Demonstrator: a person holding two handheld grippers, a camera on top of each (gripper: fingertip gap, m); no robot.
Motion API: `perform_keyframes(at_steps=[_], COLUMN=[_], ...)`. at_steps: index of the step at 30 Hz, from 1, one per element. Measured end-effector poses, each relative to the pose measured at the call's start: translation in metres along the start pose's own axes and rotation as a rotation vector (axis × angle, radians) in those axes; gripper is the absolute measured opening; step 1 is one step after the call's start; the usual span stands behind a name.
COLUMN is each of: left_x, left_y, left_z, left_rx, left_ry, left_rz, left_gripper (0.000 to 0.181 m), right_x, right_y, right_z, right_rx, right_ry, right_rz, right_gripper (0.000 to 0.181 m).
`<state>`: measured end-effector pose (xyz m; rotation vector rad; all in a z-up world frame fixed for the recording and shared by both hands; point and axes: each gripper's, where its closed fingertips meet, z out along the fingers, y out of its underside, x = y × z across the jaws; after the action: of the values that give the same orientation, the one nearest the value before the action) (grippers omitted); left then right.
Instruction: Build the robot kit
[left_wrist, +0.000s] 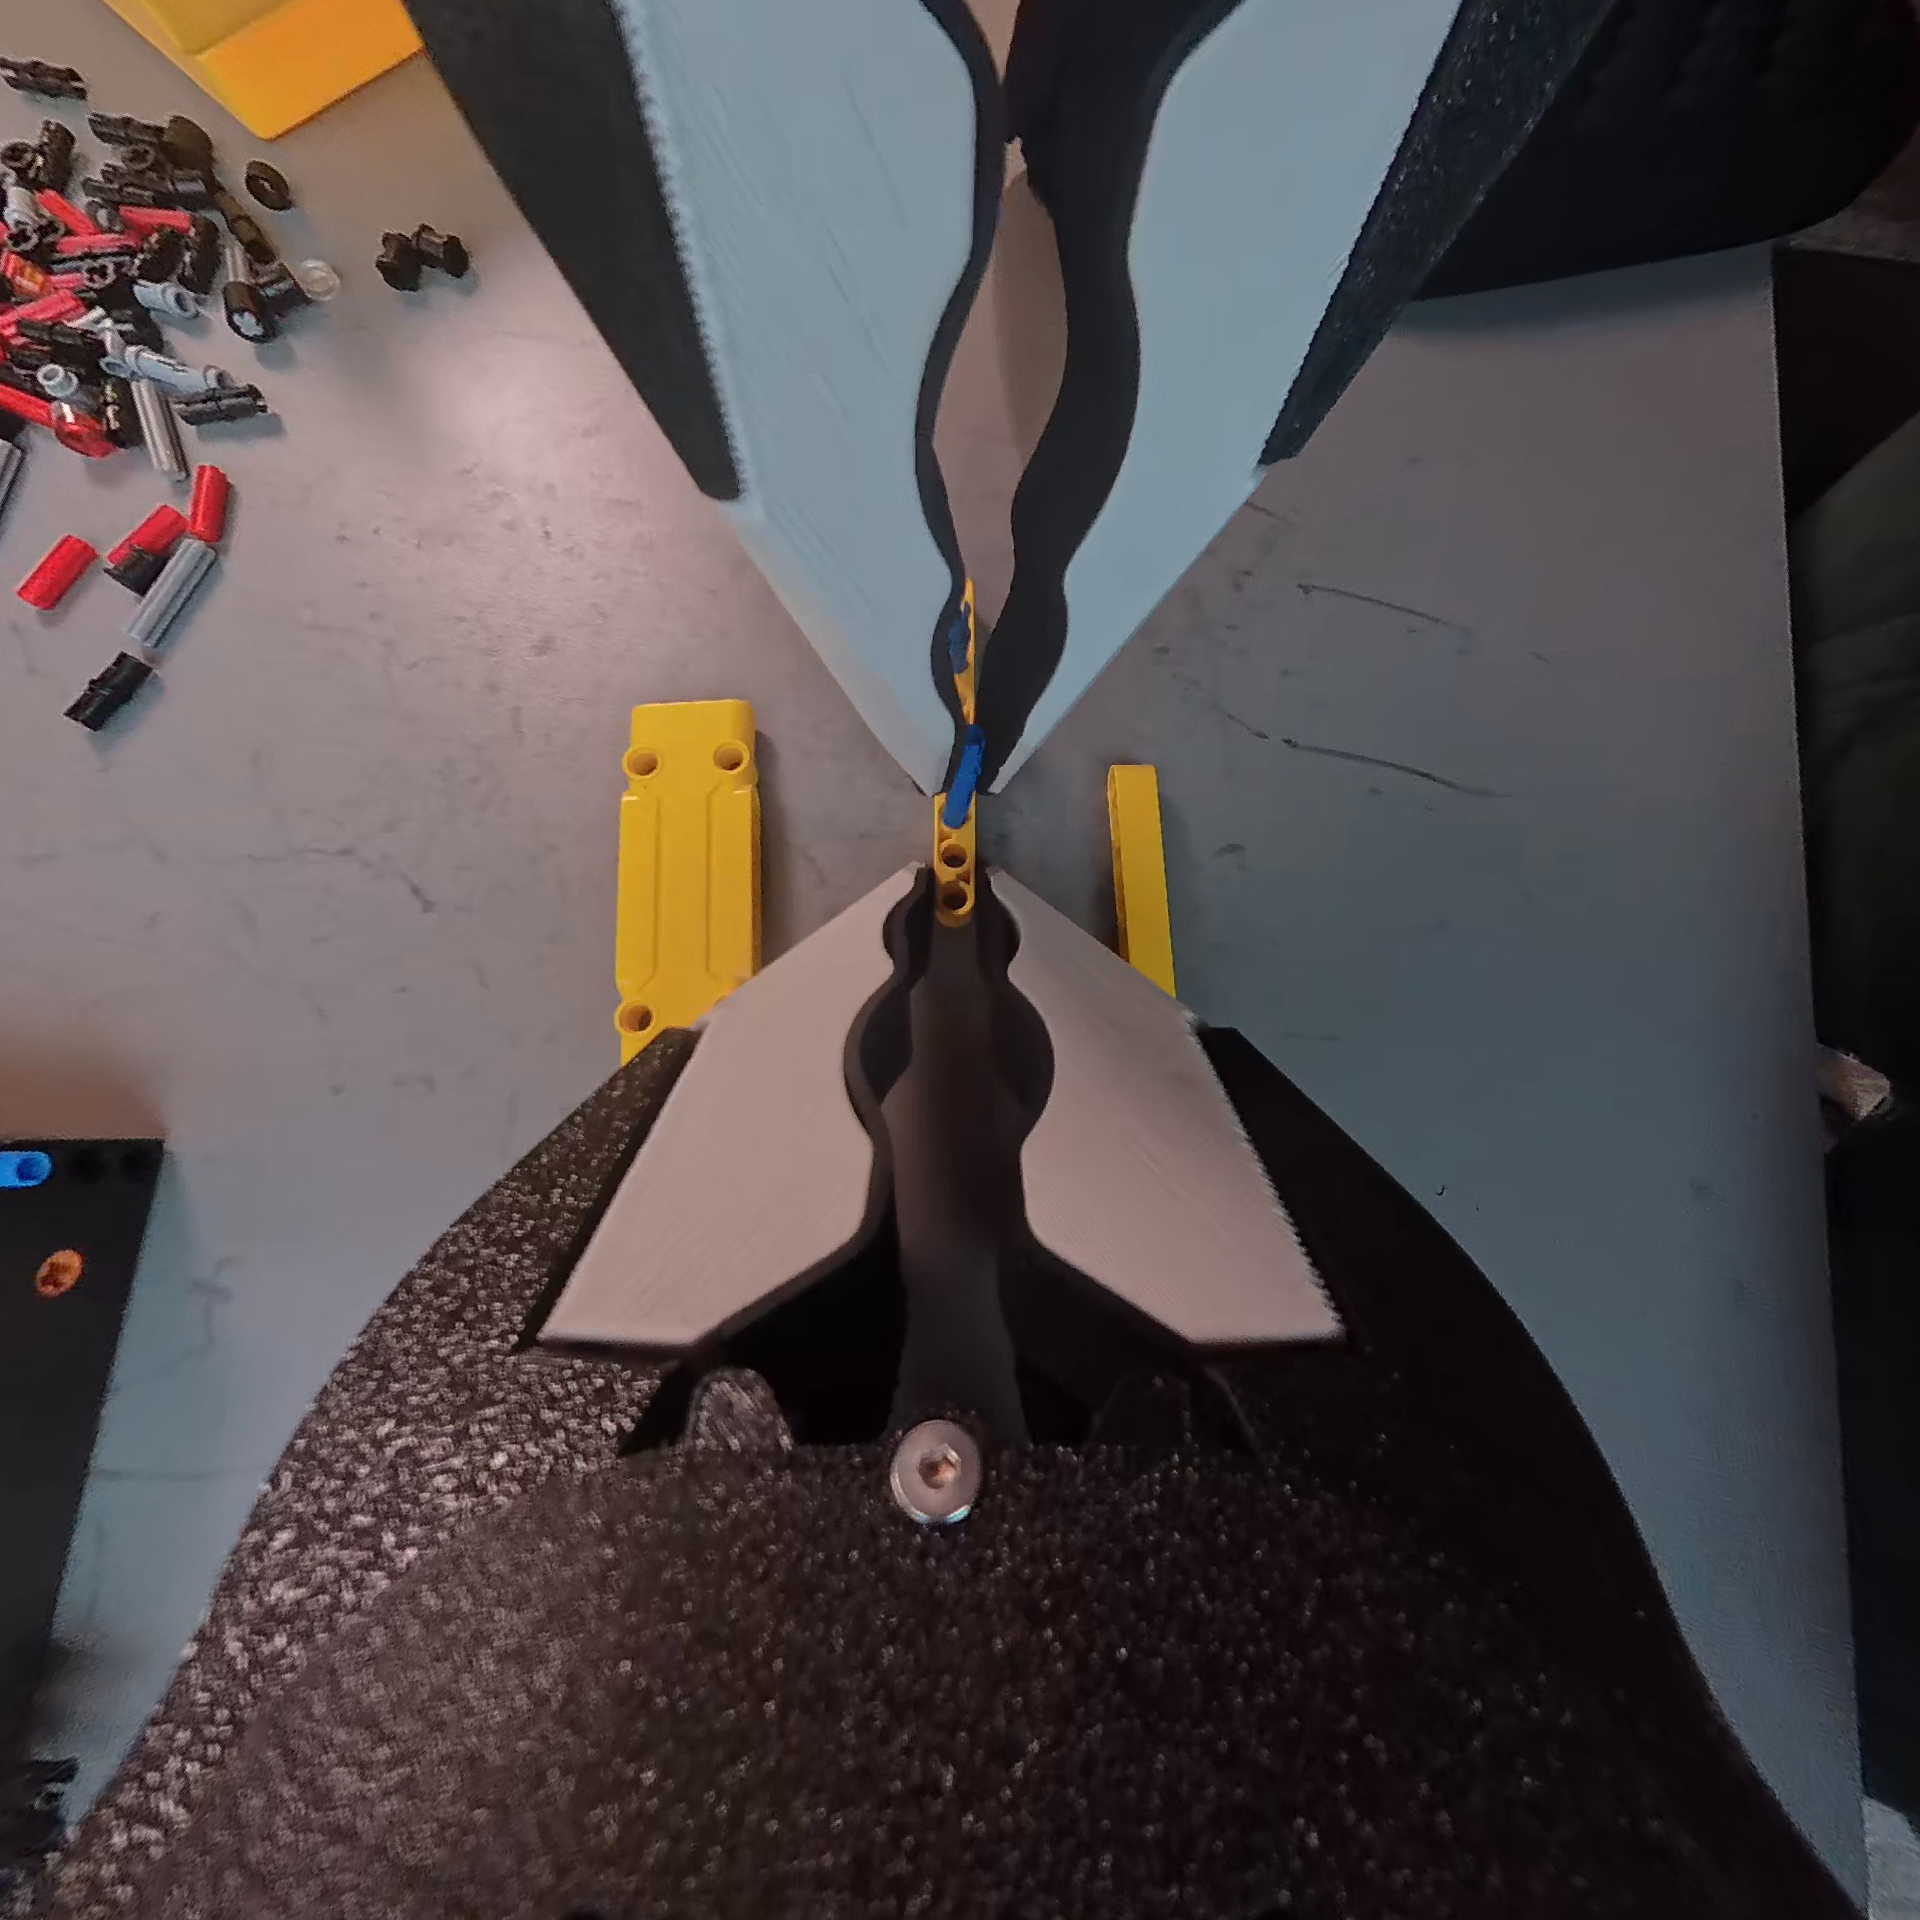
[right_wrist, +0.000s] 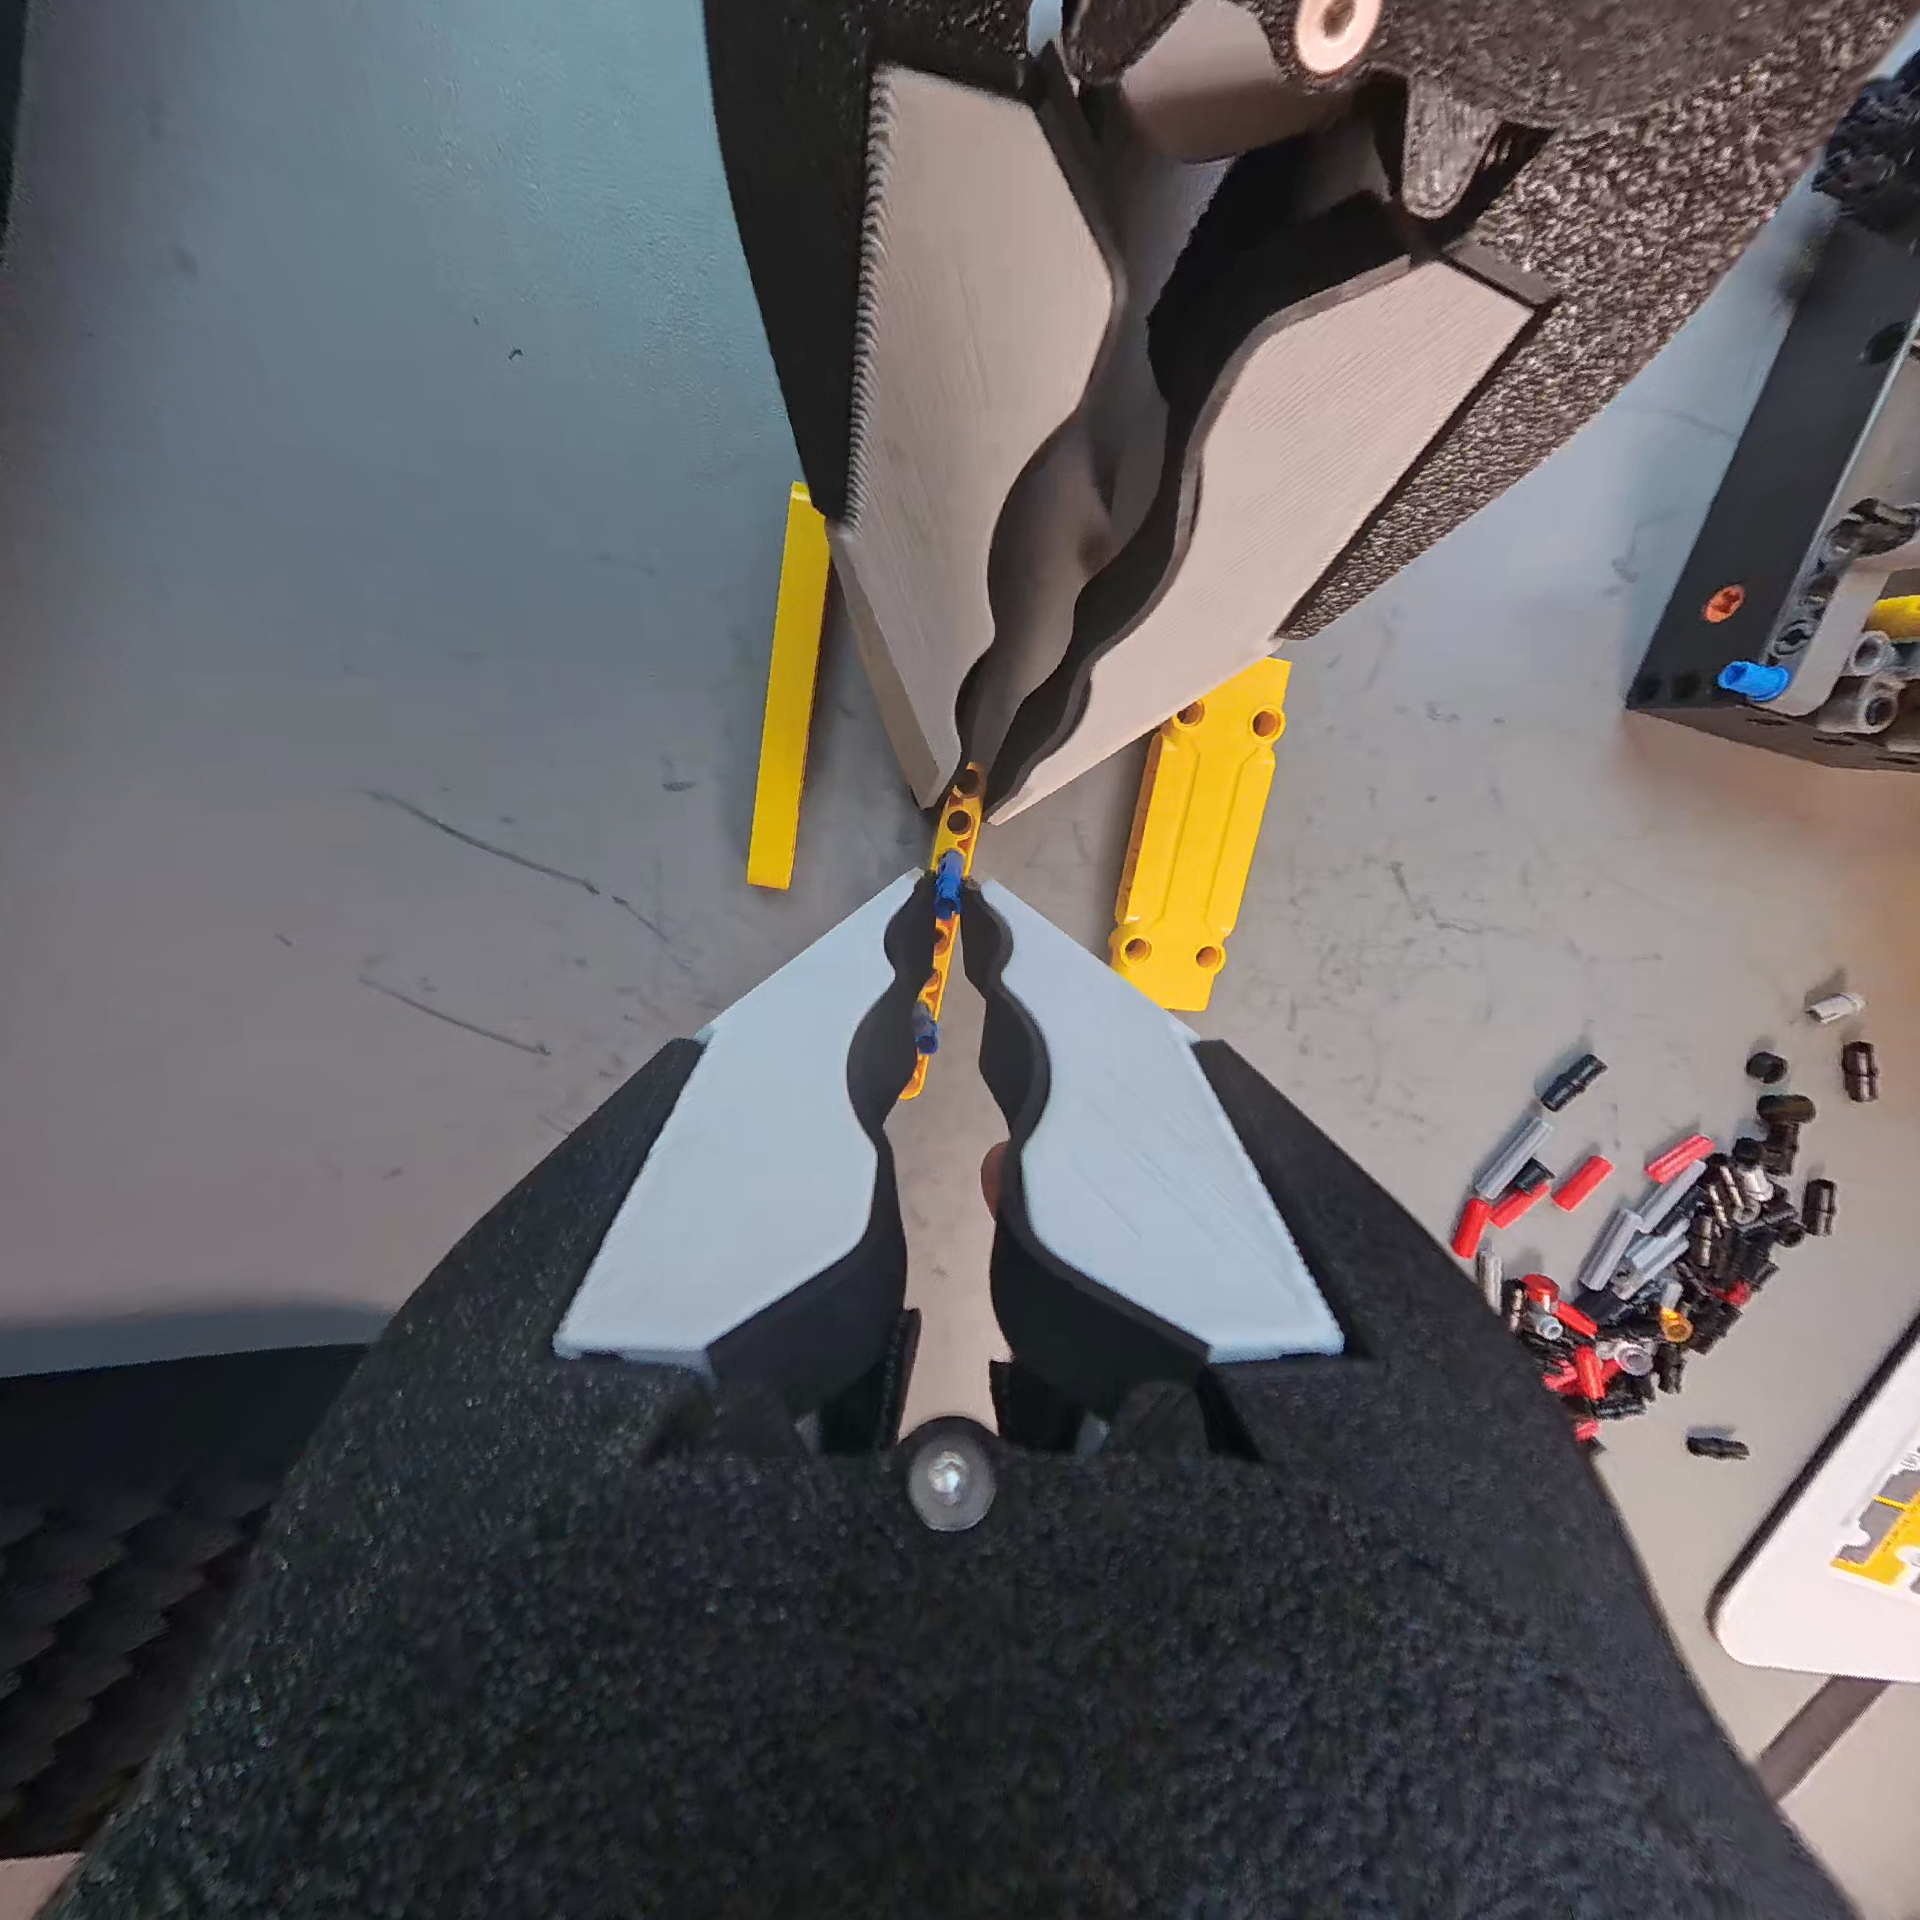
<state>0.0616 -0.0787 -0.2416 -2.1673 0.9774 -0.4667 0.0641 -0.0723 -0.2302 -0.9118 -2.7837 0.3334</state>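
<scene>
Left claw (left_wrist: 954, 883) and right claw (right_wrist: 948, 883) each clamp yellow beam (left_wrist: 954, 852); middle hidden.

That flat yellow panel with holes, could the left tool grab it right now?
Probably not yet. The left tool is shut on the yellow beam, and the flat yellow panel lies beside its fingers.

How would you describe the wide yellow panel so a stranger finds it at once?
Start at the two grippers meeting tip to tip over the grey table. Beside the thin yellow beam they share lies the yellow panel, flat on the table. Unlike the plain yellow strip opposite, it is broad, grooved, with corner holes.
</scene>
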Motion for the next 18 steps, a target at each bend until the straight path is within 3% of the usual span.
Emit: perform_keyframes(at_steps=[18], left_x=[-0.0007], left_y=[0.0007], left_z=[-0.0016], left_rx=[0.007], left_ry=[0.05], left_rz=[-0.042], left_gripper=[0.005], right_x=[0.0008], right_y=[-0.0041], right_z=[0.0013], right_rx=[0.034], right_ry=[-0.099], right_rz=[0.066], right_gripper=[0.002])
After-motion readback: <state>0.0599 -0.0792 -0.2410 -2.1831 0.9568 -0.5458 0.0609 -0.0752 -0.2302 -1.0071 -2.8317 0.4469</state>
